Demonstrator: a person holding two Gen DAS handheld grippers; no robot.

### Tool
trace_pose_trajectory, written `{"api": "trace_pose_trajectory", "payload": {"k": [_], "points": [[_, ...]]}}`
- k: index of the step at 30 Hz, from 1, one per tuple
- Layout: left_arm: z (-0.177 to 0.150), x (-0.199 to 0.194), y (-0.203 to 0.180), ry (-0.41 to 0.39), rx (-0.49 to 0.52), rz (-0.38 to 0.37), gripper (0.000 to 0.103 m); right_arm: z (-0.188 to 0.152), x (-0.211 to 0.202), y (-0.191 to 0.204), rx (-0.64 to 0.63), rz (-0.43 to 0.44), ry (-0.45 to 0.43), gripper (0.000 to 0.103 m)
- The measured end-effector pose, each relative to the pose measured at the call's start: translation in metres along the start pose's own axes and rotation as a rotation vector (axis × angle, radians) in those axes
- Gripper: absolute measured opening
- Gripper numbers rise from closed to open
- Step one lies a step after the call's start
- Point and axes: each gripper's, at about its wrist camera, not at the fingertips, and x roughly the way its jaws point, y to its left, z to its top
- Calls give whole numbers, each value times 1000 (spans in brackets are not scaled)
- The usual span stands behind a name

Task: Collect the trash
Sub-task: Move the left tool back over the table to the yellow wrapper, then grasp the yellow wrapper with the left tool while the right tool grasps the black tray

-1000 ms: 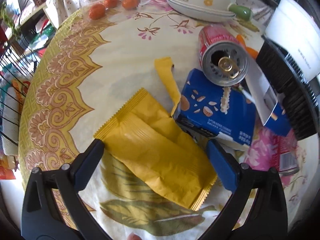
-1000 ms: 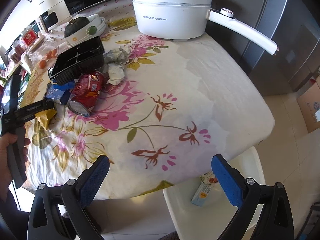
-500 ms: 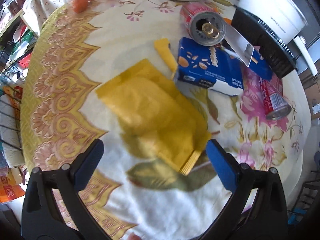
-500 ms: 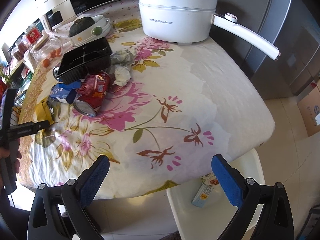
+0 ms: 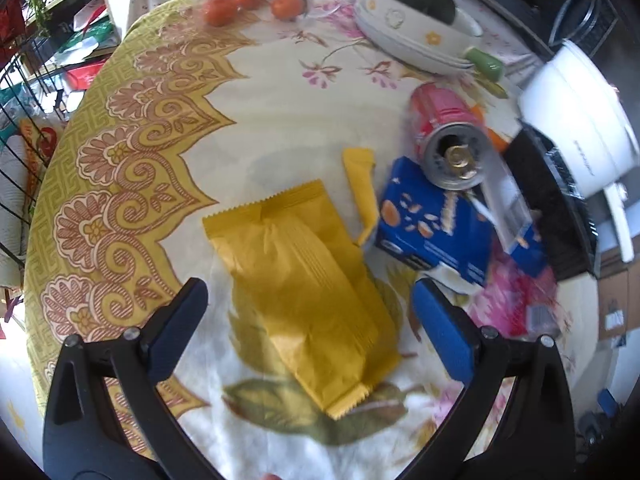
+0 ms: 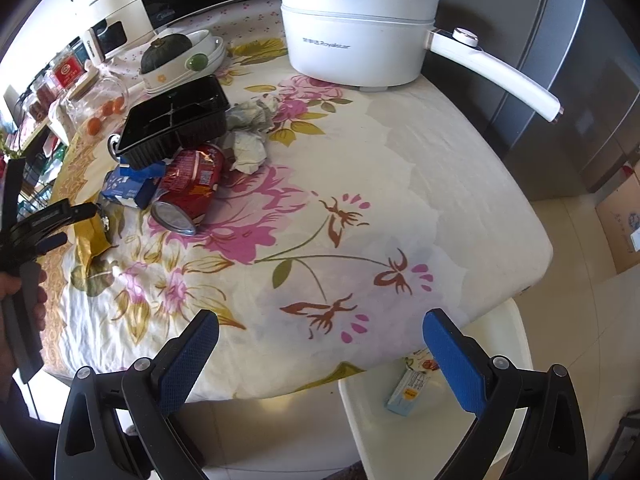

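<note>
A yellow snack wrapper (image 5: 304,292) lies flat on the flowered tablecloth (image 5: 260,120), between and just ahead of the open fingers of my left gripper (image 5: 308,328). A torn yellow strip (image 5: 360,184), a blue carton (image 5: 436,224) and a red can (image 5: 448,136) on its side lie behind it. My right gripper (image 6: 320,356) is open and empty over the table's near edge. From there the red can (image 6: 192,184), blue carton (image 6: 128,188), black tray (image 6: 172,124) and crumpled tissues (image 6: 250,132) form a heap at the left, with the left gripper (image 6: 48,224) by the wrapper (image 6: 90,236).
A white pot (image 6: 360,28) with a long handle stands at the table's back. A bowl with a squash (image 6: 176,56) and small orange fruits (image 5: 248,4) sit at the far side. A white bin (image 6: 436,408) holding a small box (image 6: 412,388) stands below the table's edge.
The left gripper dropped back towards the wrapper after pulling away, so the wrapper again lies between its open fingers. The right gripper moved slightly closer to the table.
</note>
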Motion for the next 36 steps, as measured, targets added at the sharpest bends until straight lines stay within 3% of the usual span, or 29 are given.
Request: {"api": "trace_pose_trajectory", "payload": {"k": [5,9,13,24,36], "points": [[-13,9,-19,5,62,98,102,-2,3,-9,17,-13,11,103],[-18,10,-23,8,97,114,100,-3,-1,-14,32,-12,2,103],[-32,-3,-22,11,146,108,90,-5,-3,-10,15,-17,-3,103],[-20,-16,22,57,74,-98,52,6,-1,13,-5,2,-11,103],[-33,-65,27,-2,135,-229,49,39,4,50,59,115,-34,103]]}}
